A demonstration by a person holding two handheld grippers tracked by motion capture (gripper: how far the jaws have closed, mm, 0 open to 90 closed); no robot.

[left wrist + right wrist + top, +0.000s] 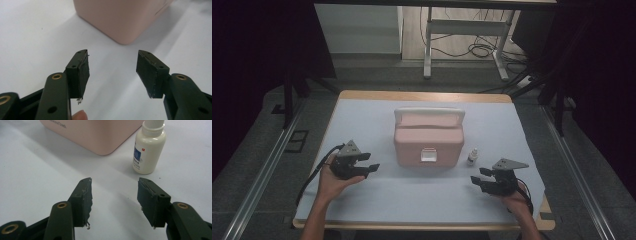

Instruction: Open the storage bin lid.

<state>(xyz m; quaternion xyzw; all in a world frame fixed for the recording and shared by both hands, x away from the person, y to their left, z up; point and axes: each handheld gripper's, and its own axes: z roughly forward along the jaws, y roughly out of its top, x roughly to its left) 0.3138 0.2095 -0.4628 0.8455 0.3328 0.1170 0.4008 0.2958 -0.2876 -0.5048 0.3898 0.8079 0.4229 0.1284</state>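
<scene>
A pink box (428, 140) with a white handle and a white front latch stands shut in the middle of the white mat. Its lower corner (122, 20) lies ahead of my left gripper (112, 71), which is open and holds nothing. In the high view that left gripper (371, 162) hovers left of the box, jaws pointing right. A small white bottle (472, 157) stands upright just right of the box. My right gripper (477, 176) sits near the front right, open and empty, with the bottle (148, 148) a little ahead of it.
The white mat (377, 200) covers a wooden table (422, 95). A white desk frame with cables (467, 35) stands on the floor beyond the table. Dark rails run along both sides.
</scene>
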